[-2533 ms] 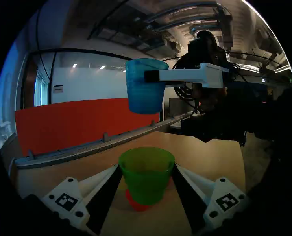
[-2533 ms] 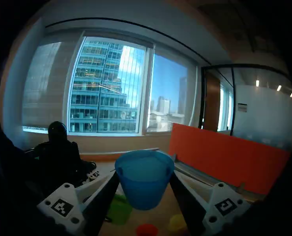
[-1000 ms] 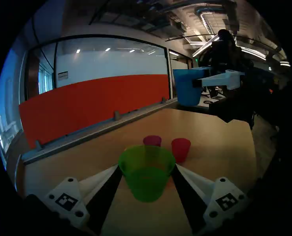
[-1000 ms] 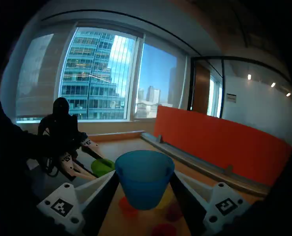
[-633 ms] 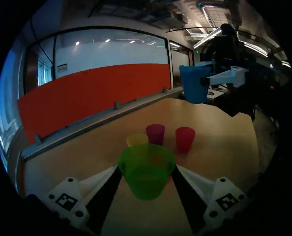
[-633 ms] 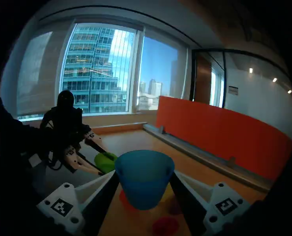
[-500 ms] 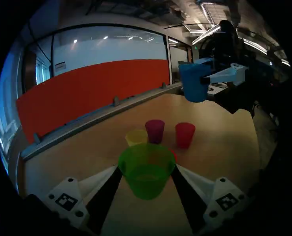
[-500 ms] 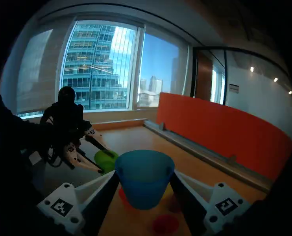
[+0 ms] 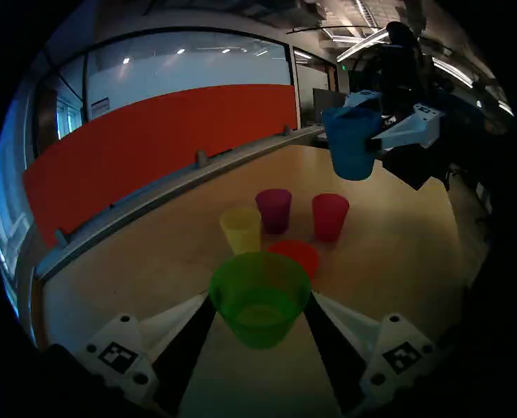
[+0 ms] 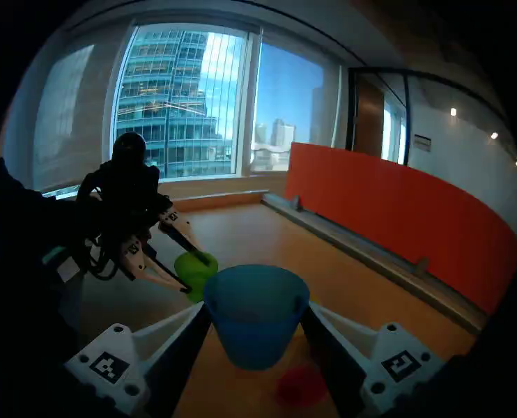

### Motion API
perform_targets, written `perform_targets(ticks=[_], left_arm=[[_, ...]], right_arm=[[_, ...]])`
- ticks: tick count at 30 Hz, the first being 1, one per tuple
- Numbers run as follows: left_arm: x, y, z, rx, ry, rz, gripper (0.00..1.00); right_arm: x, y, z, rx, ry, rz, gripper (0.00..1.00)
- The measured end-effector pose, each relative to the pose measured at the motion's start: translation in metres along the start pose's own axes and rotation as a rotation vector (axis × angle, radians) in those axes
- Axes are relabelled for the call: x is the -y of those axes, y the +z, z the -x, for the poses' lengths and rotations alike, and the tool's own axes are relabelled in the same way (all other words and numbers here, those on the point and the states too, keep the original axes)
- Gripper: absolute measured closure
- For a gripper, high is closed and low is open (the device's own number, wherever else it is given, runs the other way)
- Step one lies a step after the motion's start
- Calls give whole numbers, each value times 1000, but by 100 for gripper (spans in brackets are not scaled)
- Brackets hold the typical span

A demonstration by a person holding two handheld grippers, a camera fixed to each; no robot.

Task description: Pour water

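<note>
1. The left claw [image 9: 258, 301] has both fingers pressed on the green cup [image 9: 260, 310], held upright, nearer the camera than the purple cup [image 9: 274, 209].
2. The right claw [image 10: 256, 315] clamps the blue cup [image 10: 256, 327]. In the left gripper view the blue cup hangs roughly upright above the bench [image 9: 398, 237], beyond and right of the purple cup.
3. Just left of the purple cup stands a yellow cup [image 9: 241, 230]. A red cup [image 9: 329, 216] stands to its right, and a low red cup [image 9: 297, 252] in front.
</note>
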State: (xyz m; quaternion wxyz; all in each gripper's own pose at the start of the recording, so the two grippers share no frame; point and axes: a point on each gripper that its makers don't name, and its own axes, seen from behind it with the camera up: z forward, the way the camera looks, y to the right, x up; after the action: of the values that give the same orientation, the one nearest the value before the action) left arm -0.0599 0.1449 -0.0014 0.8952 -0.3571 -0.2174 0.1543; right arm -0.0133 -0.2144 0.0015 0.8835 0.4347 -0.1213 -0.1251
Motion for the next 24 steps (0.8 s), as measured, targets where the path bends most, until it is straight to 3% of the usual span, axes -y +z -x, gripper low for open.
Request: perform_targets(ticks=[24], left_arm=[[5, 9, 24, 65, -10, 14, 14]], right_arm=[[8, 19, 51, 91, 36, -36, 8]])
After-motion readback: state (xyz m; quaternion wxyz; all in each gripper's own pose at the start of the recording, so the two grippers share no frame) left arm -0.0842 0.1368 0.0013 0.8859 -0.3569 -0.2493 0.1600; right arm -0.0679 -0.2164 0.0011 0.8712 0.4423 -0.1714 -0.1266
